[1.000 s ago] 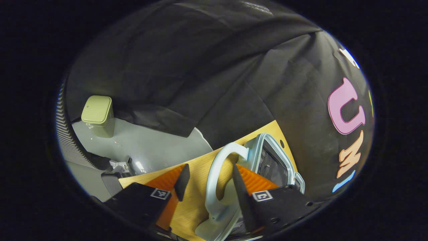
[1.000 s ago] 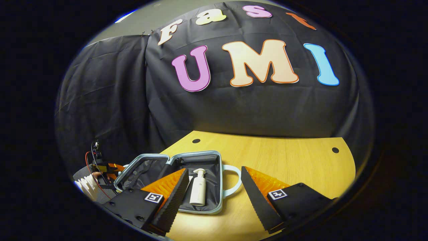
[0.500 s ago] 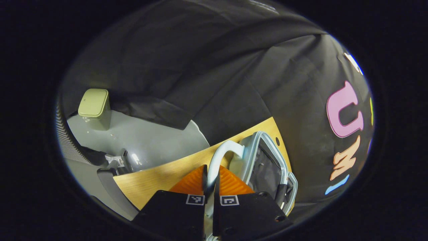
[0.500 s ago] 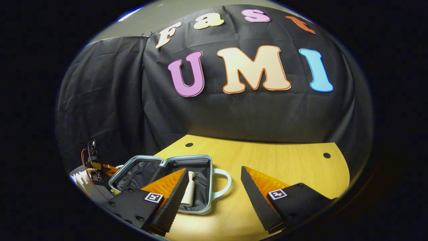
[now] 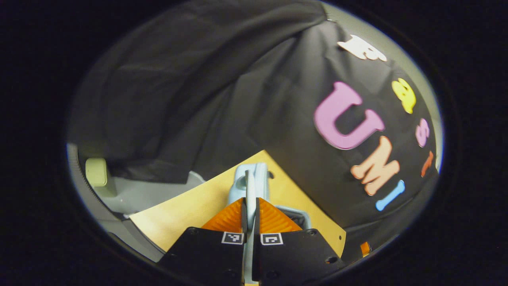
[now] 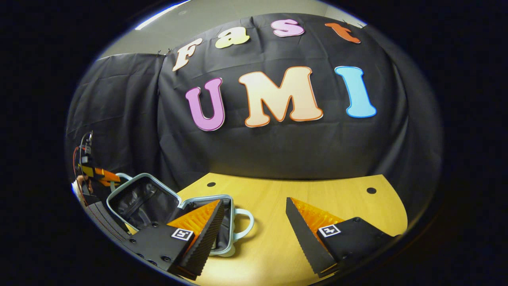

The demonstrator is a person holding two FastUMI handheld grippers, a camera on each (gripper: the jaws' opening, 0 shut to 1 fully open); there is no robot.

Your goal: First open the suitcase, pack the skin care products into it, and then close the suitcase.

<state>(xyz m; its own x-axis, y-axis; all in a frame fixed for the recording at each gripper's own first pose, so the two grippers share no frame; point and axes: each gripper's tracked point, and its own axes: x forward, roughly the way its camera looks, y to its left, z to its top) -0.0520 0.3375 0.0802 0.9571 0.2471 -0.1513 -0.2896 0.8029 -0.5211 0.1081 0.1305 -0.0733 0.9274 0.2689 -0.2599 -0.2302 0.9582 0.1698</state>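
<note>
Both fingers of left tool (image 5: 250, 206) clamp the pale-blue lid handle (image 5: 250, 186) of the suitcase (image 6: 158, 206), lid half raised above the tabletop (image 6: 309, 198). Right tool (image 6: 254, 226) hovers nearby, fingers wide apart, holding nothing.

The left gripper view sits close over the table's (image 5: 186, 210) left edge, apparently tilted, facing the wall, while the right gripper view looks from farther back across the table (image 6: 317, 194); both share the suitcase (image 6: 143, 198).
</note>
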